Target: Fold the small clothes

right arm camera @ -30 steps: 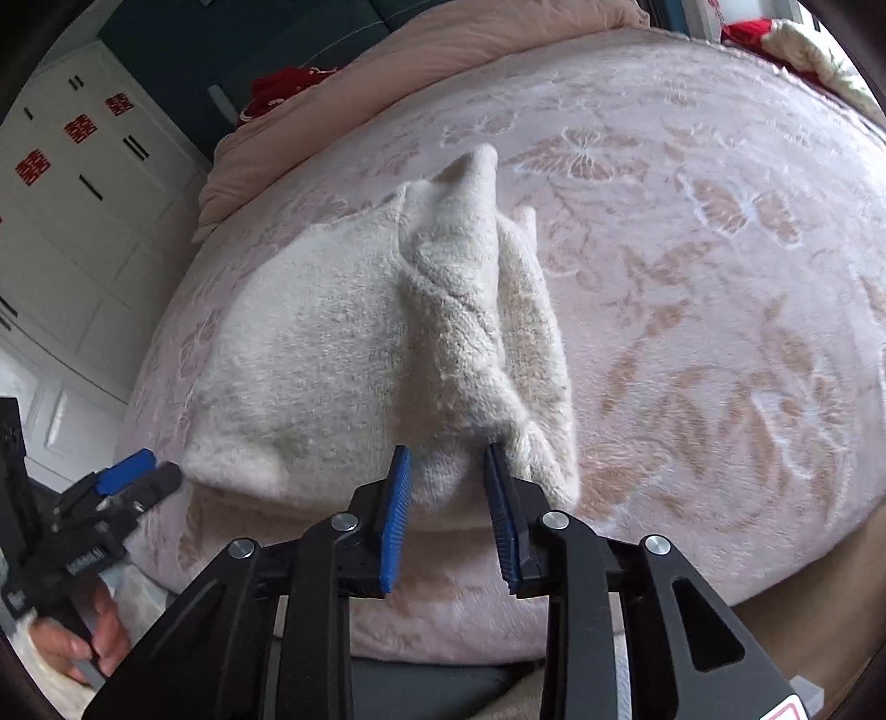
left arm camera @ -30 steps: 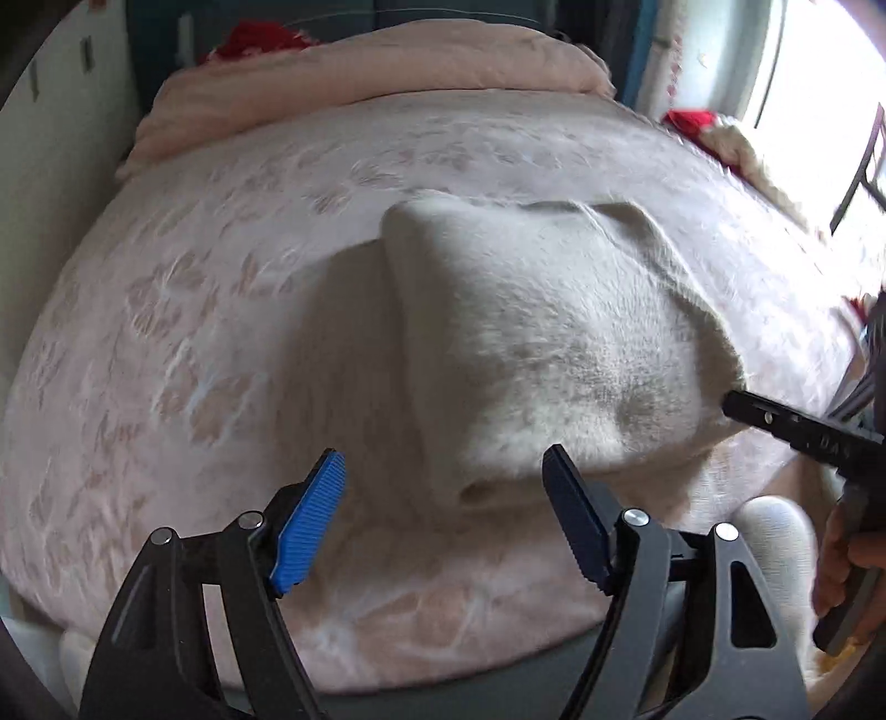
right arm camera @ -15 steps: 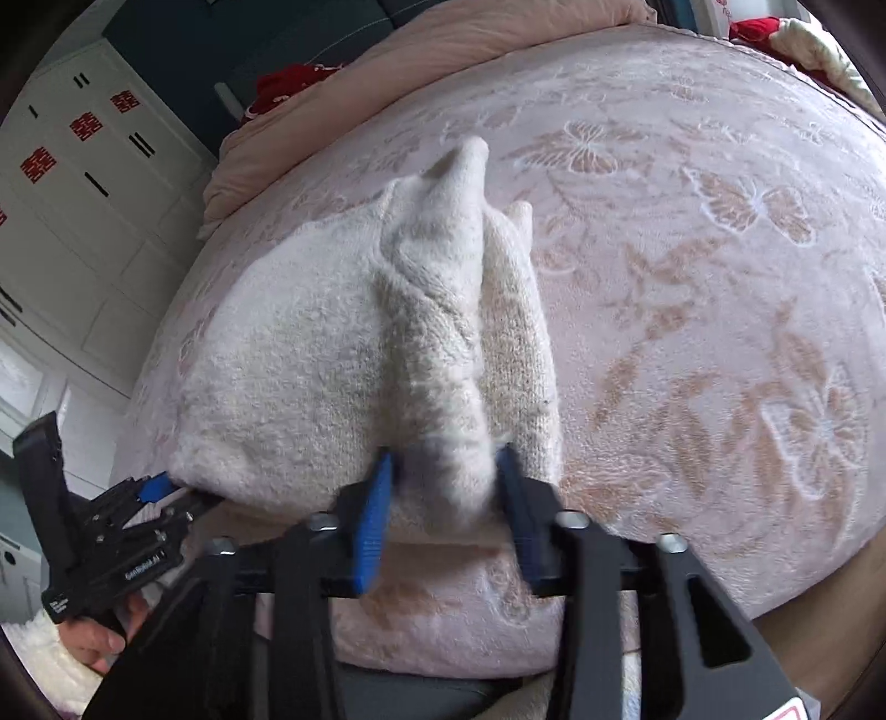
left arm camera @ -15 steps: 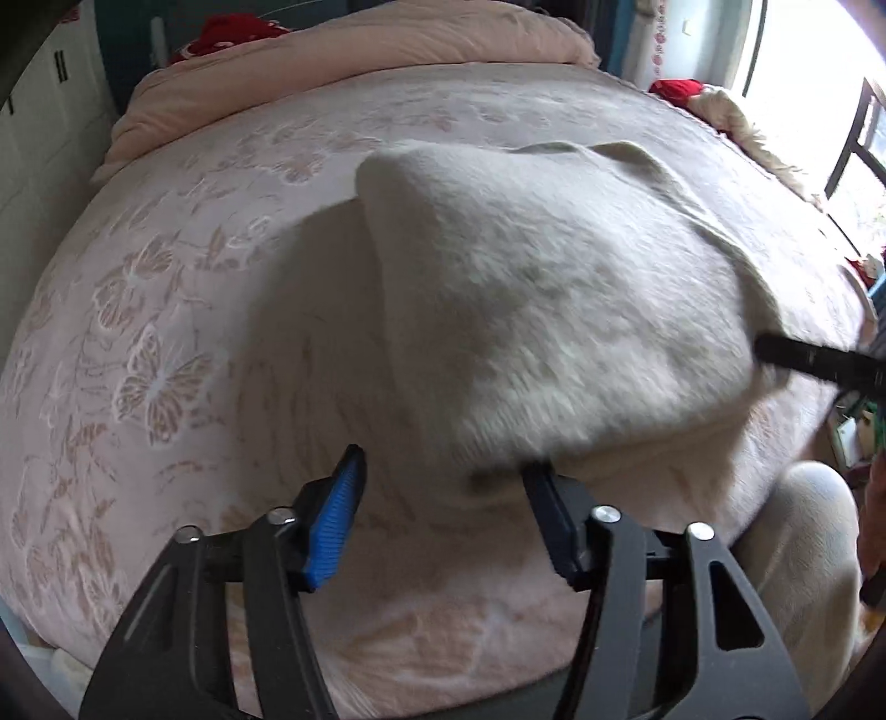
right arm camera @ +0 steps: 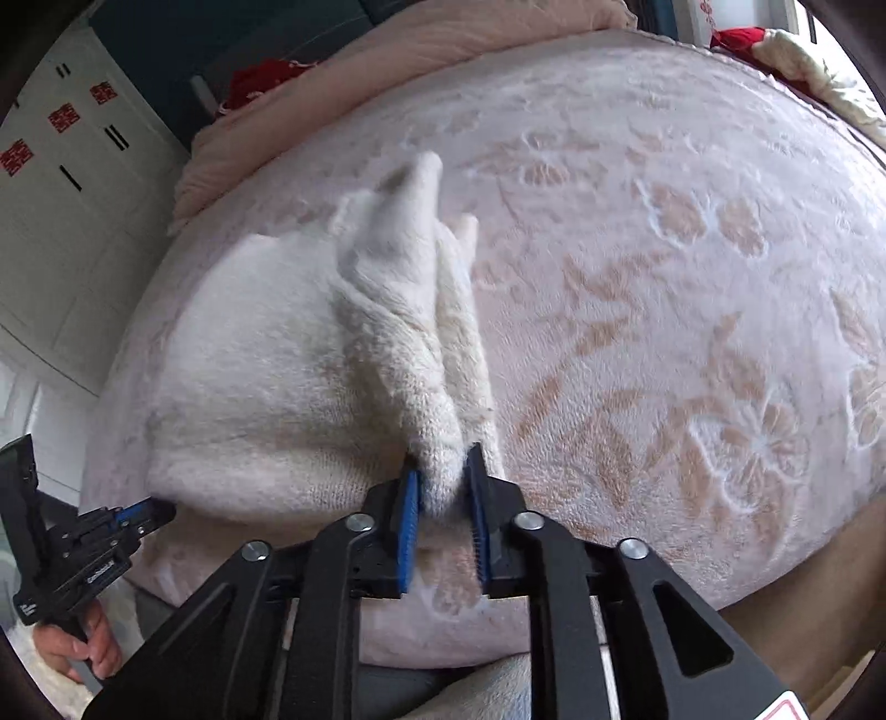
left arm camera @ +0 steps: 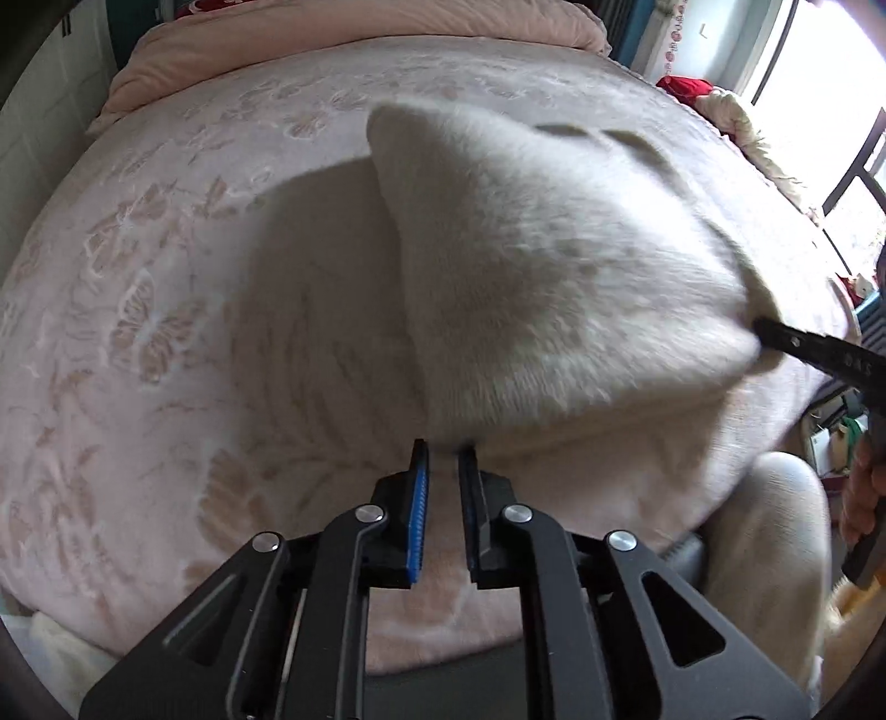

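A cream fuzzy knit garment [left arm camera: 554, 288] lies partly folded on the pink floral bedspread [left arm camera: 166, 310]. My left gripper [left arm camera: 443, 459] is shut on the garment's near left corner and lifts it. My right gripper [right arm camera: 443, 476] is shut on the garment's [right arm camera: 310, 376] near right corner, where a bunched fold rises. Each gripper shows in the other's view: the right one [left arm camera: 775, 338] at the right edge, the left one [right arm camera: 144, 512] at the lower left.
A rolled pink quilt [left arm camera: 343, 33] lies along the bed's far side. White cupboards [right arm camera: 66, 194] stand on the left. A window [left arm camera: 819, 111] and a heap of red and cream cloth [left arm camera: 714, 99] are at the right. My knee [left arm camera: 775, 531] is by the bed's near edge.
My left gripper moved forward and closed from wide open onto the garment's left corner. The right gripper kept its hold. The garment's near edge has risen.
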A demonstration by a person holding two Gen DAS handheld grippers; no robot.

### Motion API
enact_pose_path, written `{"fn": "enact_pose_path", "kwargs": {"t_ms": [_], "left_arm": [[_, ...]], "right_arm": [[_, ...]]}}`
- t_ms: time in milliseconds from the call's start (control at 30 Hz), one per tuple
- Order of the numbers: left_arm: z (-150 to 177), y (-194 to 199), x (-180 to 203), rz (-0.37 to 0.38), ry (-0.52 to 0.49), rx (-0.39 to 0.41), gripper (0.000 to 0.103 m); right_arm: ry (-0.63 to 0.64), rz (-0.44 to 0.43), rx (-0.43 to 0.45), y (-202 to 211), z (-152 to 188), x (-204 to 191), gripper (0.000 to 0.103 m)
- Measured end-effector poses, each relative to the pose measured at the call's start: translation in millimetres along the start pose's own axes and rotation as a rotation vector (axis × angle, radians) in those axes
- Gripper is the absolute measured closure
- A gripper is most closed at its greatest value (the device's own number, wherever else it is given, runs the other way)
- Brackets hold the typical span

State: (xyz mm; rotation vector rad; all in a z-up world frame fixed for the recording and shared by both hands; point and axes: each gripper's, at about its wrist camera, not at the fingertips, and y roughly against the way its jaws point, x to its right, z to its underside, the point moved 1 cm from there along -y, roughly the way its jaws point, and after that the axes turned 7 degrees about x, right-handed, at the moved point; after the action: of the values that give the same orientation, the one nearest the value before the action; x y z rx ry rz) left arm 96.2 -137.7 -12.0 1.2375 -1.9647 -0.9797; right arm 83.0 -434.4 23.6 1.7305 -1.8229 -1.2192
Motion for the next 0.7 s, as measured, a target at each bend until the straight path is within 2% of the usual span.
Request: {"fn": "enact_pose_path", "kwargs": {"t_ms": [100, 167, 233, 267, 300, 367, 400, 433, 533, 567, 667, 700], "left_arm": [[-17.0, 44.2, 7.8, 0.056, -0.021, 0.082, 0.087], [-38.1, 63.2, 18.0, 0.080, -0.015, 0.149, 0.082], [-62.1, 58.5, 29.1, 0.085, -0.018, 0.193, 0.080], [-72.2, 47.6, 34.4, 0.079, -0.022, 0.201, 0.080], [-79.0, 33.1, 38.4, 0.078, -0.030, 0.192, 0.080], [-83.1, -18.5, 45.4, 0.040, -0.049, 0.096, 0.080], [-81.7, -33.0, 47.1, 0.038, -0.054, 0.065, 0.080], [-79.6, -45.9, 46.8, 0.023, -0.057, 0.062, 0.080], [-83.3, -40.5, 48.7, -0.002, -0.069, 0.078, 0.080], [-84.5, -40.0, 47.1, 0.003, -0.055, 0.067, 0.080], [-84.4, -42.6, 44.4, 0.008, -0.044, 0.063, 0.080], [-83.5, -42.3, 45.8, 0.007, -0.046, 0.065, 0.080]], "right_arm": [[0.023, -0.039, 0.109, 28.4, -19.8, -23.0, 0.080], [0.032, -0.104, 0.143, 27.0, -36.1, -39.7, 0.081], [0.057, -0.127, 0.132, 8.8, -45.3, -53.3, 0.095], [0.071, -0.122, 0.106, -6.1, -46.2, -57.2, 0.096], [0.088, -0.093, 0.068, -27.4, -44.7, -58.4, 0.096], [0.116, 0.008, -0.075, -84.1, -30.1, -50.3, 0.099], [0.099, 0.003, -0.091, -93.2, -26.6, -47.1, 0.102], [0.070, -0.018, -0.064, -81.2, -31.7, -50.2, 0.101], [0.071, -0.058, 0.020, -48.0, -41.0, -62.0, 0.100], [0.072, -0.061, 0.018, -48.1, -40.3, -62.1, 0.100], [0.103, 0.000, -0.111, -95.4, -17.2, -48.6, 0.103], [0.093, -0.004, -0.090, -92.8, -16.5, -47.4, 0.103]]}}
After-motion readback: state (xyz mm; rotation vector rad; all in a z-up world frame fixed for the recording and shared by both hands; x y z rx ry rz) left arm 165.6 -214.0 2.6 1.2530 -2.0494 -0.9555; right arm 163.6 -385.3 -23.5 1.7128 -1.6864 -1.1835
